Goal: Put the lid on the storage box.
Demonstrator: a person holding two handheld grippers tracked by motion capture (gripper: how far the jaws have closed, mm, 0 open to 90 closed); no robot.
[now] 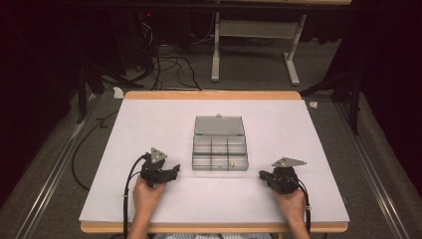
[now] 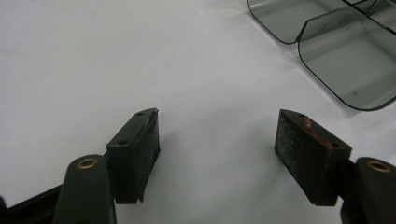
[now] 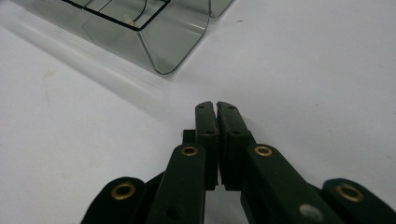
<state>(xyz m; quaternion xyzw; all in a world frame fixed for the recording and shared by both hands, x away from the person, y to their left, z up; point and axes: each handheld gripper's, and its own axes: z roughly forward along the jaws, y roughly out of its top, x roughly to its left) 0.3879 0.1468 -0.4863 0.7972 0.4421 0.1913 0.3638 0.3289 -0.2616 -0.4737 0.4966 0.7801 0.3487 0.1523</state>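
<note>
Hand-held gripper [image 3: 215, 106] (right) closed beside box [image 3: 140, 28].

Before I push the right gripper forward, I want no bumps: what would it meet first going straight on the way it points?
Probably the clear compartment box: the shut right gripper aims roughly at its near corner, with bare white table between. Depth is unclear.

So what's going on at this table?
A person sits with a hand-held gripper in each hand, both resting on the white table either side of a clear compartment box with its lid open. The left hand-held gripper has its jaws wide apart with nothing between them; the right hand-held gripper is shut on nothing. Neither touches the box.
</note>
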